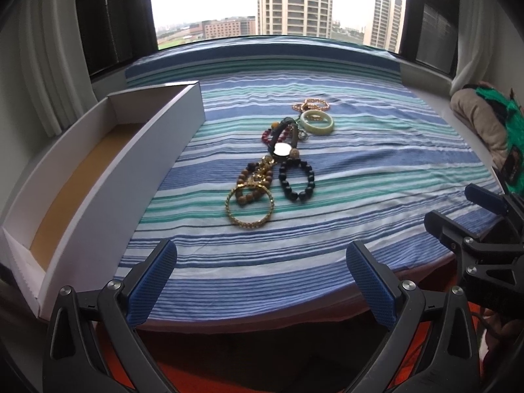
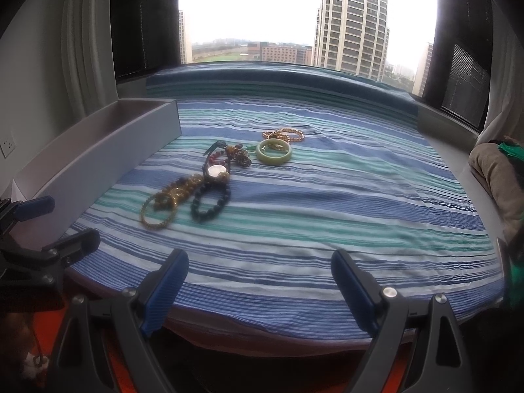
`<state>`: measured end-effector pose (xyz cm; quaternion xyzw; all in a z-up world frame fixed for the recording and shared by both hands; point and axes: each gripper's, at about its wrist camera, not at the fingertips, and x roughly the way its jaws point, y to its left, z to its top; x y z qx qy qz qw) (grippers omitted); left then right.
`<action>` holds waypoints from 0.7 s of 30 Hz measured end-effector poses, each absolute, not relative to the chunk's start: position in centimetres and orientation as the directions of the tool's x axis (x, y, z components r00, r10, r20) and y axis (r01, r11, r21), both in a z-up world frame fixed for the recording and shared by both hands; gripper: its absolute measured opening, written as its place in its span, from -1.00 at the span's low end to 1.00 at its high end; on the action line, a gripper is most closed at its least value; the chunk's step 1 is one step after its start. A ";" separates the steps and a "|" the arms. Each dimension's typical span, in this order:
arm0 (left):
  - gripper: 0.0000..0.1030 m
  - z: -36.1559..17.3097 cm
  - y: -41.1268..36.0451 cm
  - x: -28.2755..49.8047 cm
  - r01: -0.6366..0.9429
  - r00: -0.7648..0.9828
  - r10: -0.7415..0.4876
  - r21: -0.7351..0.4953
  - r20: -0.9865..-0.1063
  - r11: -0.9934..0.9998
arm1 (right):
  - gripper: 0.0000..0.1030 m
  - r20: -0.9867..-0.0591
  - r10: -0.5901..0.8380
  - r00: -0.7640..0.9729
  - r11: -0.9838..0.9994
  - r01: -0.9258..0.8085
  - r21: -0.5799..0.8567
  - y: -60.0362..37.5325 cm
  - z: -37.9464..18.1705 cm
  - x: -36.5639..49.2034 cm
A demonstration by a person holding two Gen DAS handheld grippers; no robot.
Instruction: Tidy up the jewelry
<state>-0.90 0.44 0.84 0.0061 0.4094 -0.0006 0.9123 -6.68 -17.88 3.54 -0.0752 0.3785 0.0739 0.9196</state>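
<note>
Both grippers, left gripper (image 1: 262,281) and right gripper (image 2: 260,286), fingers wide, empty; bracelets (image 1: 258,177) piled on striped cloth (image 1: 344,196); box (image 1: 98,170) left.

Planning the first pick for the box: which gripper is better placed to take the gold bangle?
Left gripper: the gold bangle lies straight ahead of it, and the white box is on its side.

We see jewelry strewn ahead of both claws on striped cloth. Gold bangle (image 1: 249,208) lies flat, nearest left claw (image 1: 262,281); black bead bracelet (image 1: 296,180) just right of it; wooden bead bracelet (image 1: 253,181) overlaps bangle. Watch (image 1: 281,149) lies beyond; jade bangle (image 1: 317,123) and amber bead strand (image 1: 311,104) farthest. White open box (image 1: 98,177) sits left of left claw.
</note>
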 end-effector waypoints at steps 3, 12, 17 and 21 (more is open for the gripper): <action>0.99 0.9 0.3 -1.0 0.006 0.665 0.002 0.009 -0.747 1.000 | 0.76 -0.710 0.081 0.700 0.978 -0.193 -0.078 -17.9 3.5 -6.8; 0.99 0.7 0.4 -1.1 0.001 0.659 0.001 0.002 -0.752 1.000 | 0.76 -0.708 0.080 0.701 0.979 -0.190 -0.078 -18.1 3.4 -7.0; 0.99 0.4 0.2 -1.2 0.006 0.652 -0.002 0.003 -0.758 1.000 | 0.76 -0.717 0.086 0.692 0.978 -0.194 -0.071 -18.1 3.2 -7.0; 0.99 0.4 0.1 -1.1 0.007 0.647 -0.004 0.001 -0.762 1.000 | 0.76 -0.715 0.088 0.693 0.978 -0.197 -0.071 -18.1 3.3 -7.0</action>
